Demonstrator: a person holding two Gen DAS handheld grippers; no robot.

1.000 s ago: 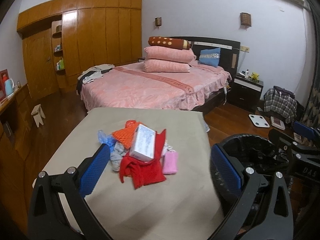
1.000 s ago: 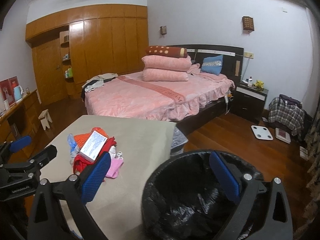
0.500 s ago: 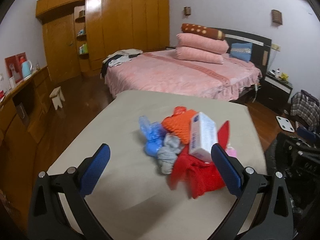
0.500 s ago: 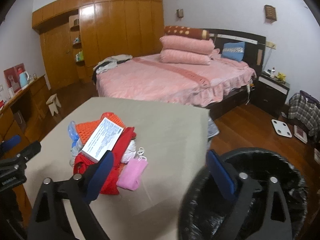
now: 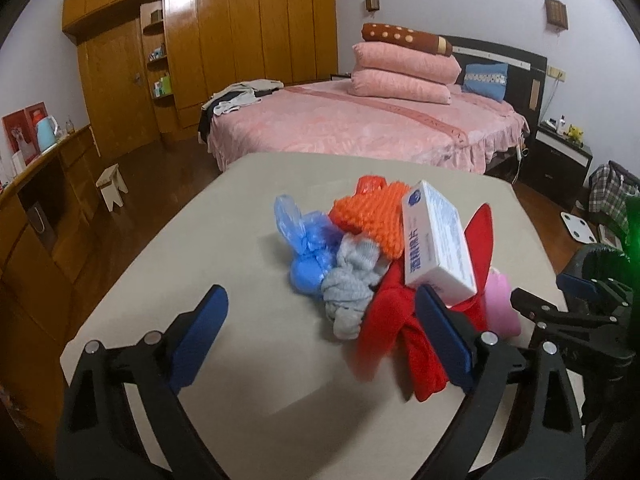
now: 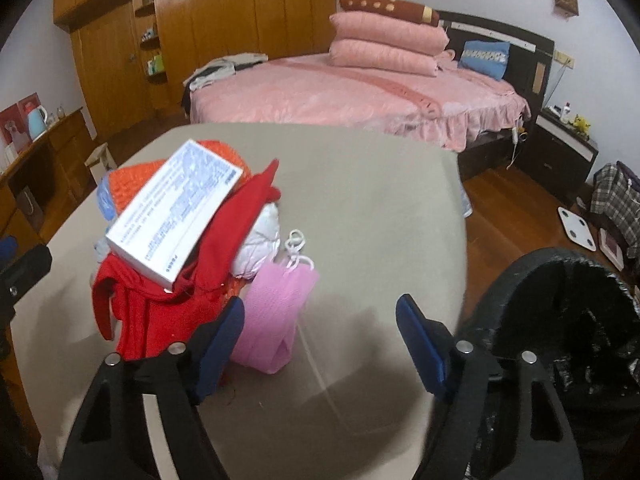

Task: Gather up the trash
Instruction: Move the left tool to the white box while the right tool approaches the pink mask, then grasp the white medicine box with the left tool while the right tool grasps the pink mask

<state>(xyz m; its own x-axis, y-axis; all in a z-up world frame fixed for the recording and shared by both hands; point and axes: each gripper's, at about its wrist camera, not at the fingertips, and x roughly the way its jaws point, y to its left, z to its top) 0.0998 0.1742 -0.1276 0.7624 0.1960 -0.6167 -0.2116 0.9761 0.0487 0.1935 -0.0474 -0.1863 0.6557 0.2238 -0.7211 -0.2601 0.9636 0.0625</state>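
Observation:
A trash pile lies on the beige table (image 5: 224, 360): a white box (image 5: 436, 244) on top of a red cloth (image 5: 400, 332), an orange knit piece (image 5: 372, 216), a blue plastic bag (image 5: 304, 248), a grey cloth (image 5: 352, 288) and a pink mask (image 6: 276, 312). My left gripper (image 5: 320, 336) hovers just short of the grey and red cloths. Its jaws are closing and press on nothing. My right gripper (image 6: 320, 344) is low over the table with its jaws closing. The pink mask is at its left pad, and bare table (image 6: 380, 200) shows between the pads.
A bin lined with a black bag (image 6: 572, 320) stands at the table's right edge, close to my right gripper. A pink bed (image 5: 360, 128) lies beyond the table. Wooden wardrobes (image 5: 240, 40) and a low counter (image 5: 36, 184) are at the left.
Both grippers have come down and closer to the pile. The right gripper swung left, away from the bin, and its jaws have narrowed. The left jaws have narrowed slightly.

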